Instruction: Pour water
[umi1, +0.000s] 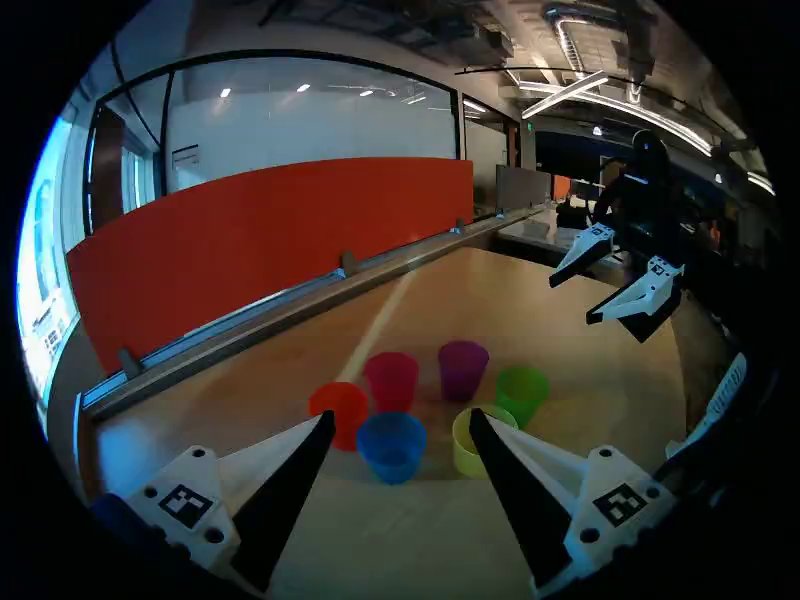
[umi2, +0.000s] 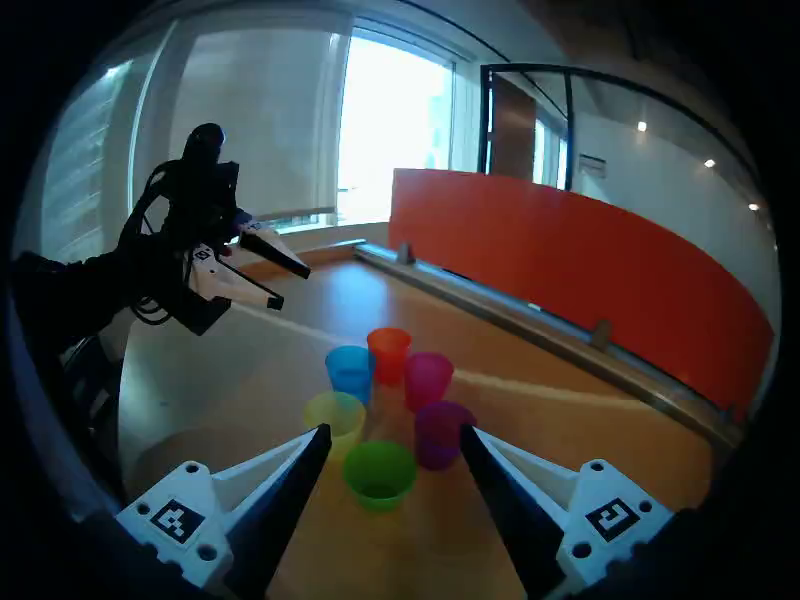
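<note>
Several small plastic cups stand clustered on the wooden table (umi1: 560, 330): red (umi1: 340, 412), pink (umi1: 391, 380), purple (umi1: 463, 368), green (umi1: 522, 392), yellow (umi1: 470, 438) and blue (umi1: 392, 446). My left gripper (umi1: 400, 432) hovers open just before the blue cup, nothing between its fingers. In the right gripper view the green cup (umi2: 380, 474) is nearest, then the yellow (umi2: 335, 416), purple (umi2: 442, 432), pink (umi2: 428, 380), blue (umi2: 350, 372) and red (umi2: 388, 354). My right gripper (umi2: 394, 440) is open above the green cup. Each gripper appears far off in the other's view: right gripper (umi1: 572, 300), left gripper (umi2: 294, 286).
An orange partition (umi1: 270, 235) with a metal rail (umi1: 300, 310) runs along the table's far side. Bright windows (umi2: 395, 130) lie beyond. A dark sleeve and hand (umi2: 90, 290) hold the left gripper. Bare tabletop surrounds the cups.
</note>
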